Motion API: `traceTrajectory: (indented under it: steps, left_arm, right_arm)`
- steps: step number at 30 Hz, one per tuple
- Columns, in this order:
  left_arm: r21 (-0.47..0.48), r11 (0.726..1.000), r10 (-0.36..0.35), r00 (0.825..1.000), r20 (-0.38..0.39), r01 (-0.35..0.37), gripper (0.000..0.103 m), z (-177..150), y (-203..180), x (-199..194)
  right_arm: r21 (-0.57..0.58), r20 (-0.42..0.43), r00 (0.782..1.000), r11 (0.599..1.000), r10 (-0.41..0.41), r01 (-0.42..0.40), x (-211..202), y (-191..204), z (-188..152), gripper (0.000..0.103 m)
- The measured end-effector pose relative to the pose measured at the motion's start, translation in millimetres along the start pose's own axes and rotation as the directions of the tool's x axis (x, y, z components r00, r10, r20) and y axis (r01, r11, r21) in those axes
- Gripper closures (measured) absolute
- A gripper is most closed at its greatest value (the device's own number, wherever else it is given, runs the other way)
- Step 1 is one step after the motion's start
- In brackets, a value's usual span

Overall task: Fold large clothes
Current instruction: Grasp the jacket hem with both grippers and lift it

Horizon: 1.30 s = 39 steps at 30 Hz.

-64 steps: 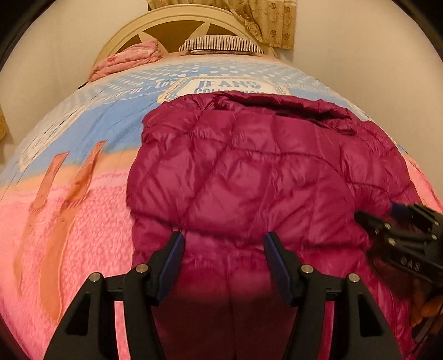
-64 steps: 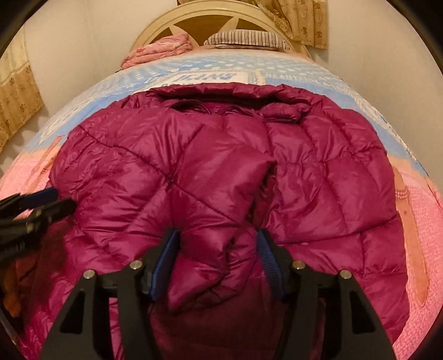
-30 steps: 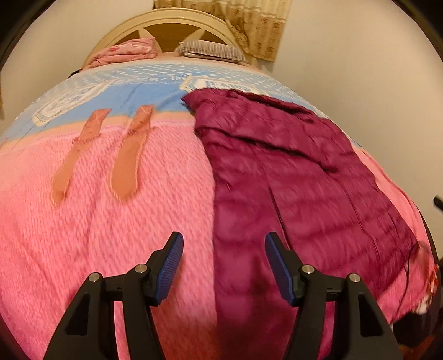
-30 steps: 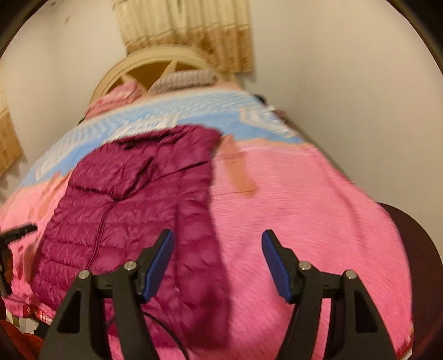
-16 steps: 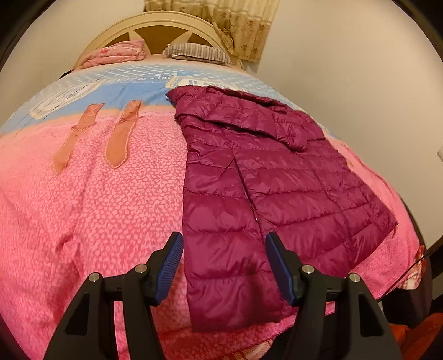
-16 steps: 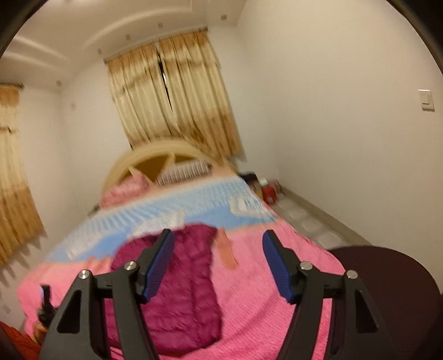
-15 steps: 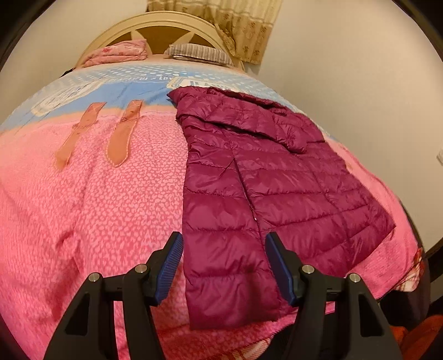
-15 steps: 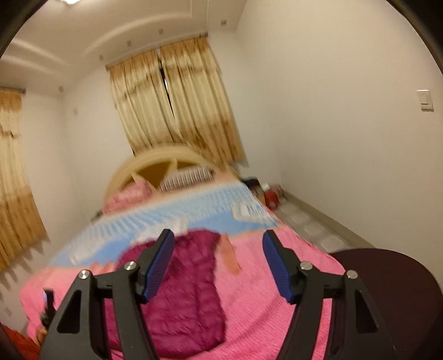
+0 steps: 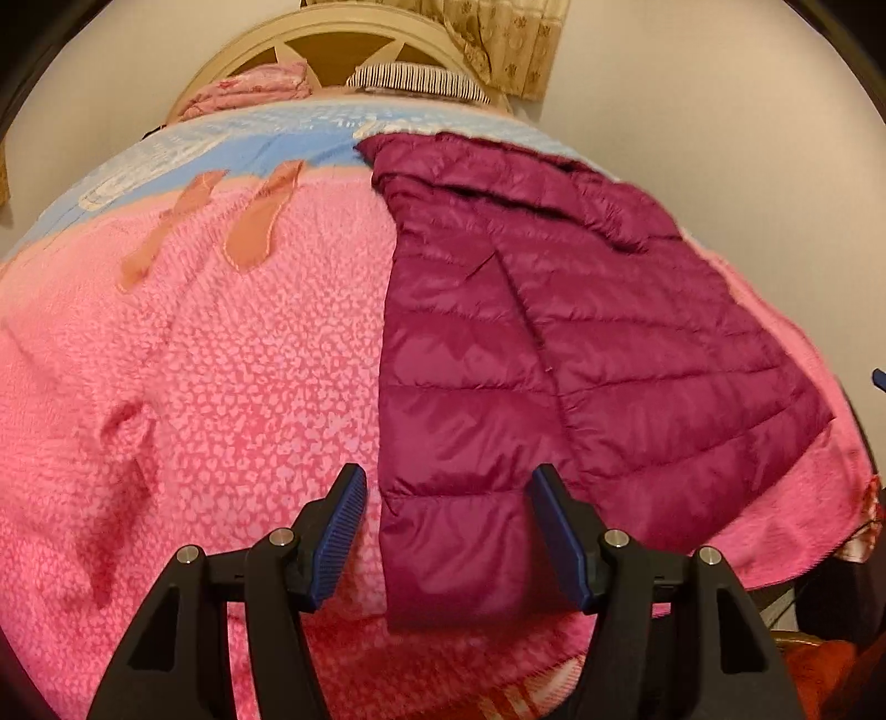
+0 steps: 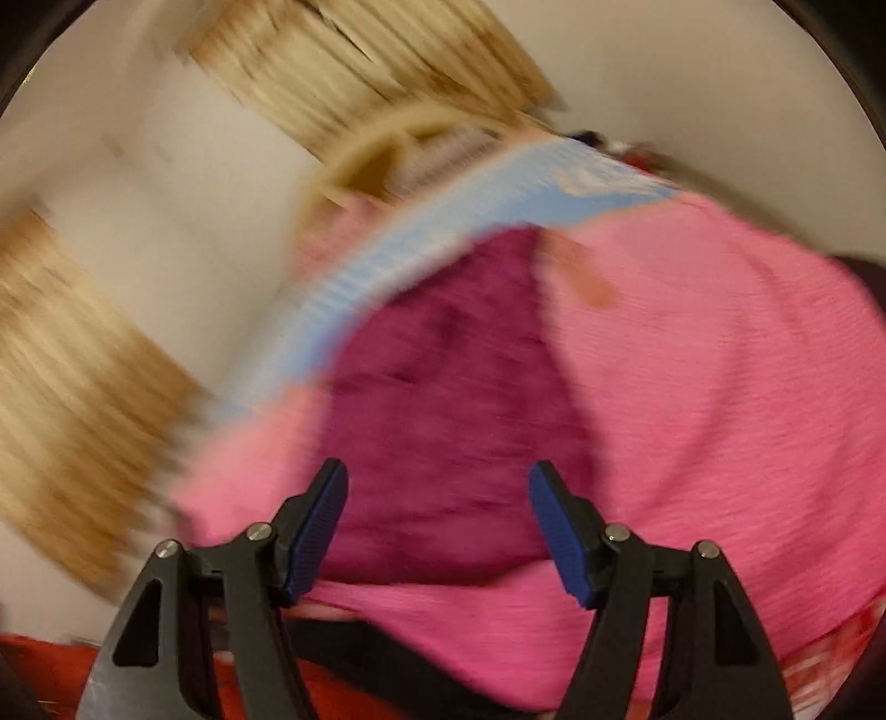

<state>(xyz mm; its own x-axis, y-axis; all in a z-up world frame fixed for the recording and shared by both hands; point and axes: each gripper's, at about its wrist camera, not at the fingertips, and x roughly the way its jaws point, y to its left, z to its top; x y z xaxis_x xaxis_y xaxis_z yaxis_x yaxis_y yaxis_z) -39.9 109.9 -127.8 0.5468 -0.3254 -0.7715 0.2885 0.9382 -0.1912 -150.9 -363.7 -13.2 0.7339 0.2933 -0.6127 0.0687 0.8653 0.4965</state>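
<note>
A magenta quilted puffer jacket lies folded in a long strip on the pink bedspread, hood end toward the headboard. My left gripper is open and empty, just above the jacket's near hem corner. In the blurred right wrist view the jacket lies ahead of my right gripper, which is open and empty, tilted and above the bed's foot. A blue tip of the right gripper shows at the right edge of the left wrist view.
A cream arched headboard, a striped pillow and a folded pink blanket are at the far end. Beige curtains hang behind. A white wall runs along the bed's right side. Red fabric lies below the bed's foot.
Both grippers let go of the jacket and pulled back. The left has since moved in close to the jacket's near hem. The right is swinging down and tilting, blurring its view.
</note>
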Motion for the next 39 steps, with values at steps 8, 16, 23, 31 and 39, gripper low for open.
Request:
traceTrajectory:
  steps: [8, 16, 23, 31, 39]
  left_arm:
    - [0.042, 0.998, -0.054, 0.999, 0.001, 0.053, 0.039, -2.3, 3.6, -2.1]
    - [0.002, 0.982, -0.187, 0.982, -0.003, 0.187, 0.036, 3.2, 6.2, 3.8]
    - [0.025, 0.98, -0.199, 0.98, -0.029, 0.199, 0.036, -2.3, 14.0, -2.5]
    - [-0.013, 0.988, -0.157, 0.988, -0.015, 0.157, 0.025, -7.3, 12.5, 1.2]
    - [-0.061, 0.977, -0.206, 0.979, 0.004, 0.206, 0.079, -4.2, 14.4, 3.4]
  right_arm:
    - [-0.112, -0.176, 0.966, 0.979, -0.187, 0.169, 81.3, -27.4, -4.5, 0.031]
    - [-0.232, -0.274, 0.926, 0.952, -0.259, 0.198, 126.6, -19.9, -32.6, 0.073]
    - [-0.151, -0.28, 0.94, 0.976, -0.194, 0.156, 126.1, -34.6, -36.6, 0.072]
    - [-0.185, -0.252, 0.944, 0.968, -0.212, 0.167, 132.9, -28.0, -39.2, 0.06]
    - [-0.304, -0.221, 0.929, 0.926, -0.298, 0.225, 139.4, -10.4, -46.4, 0.068]
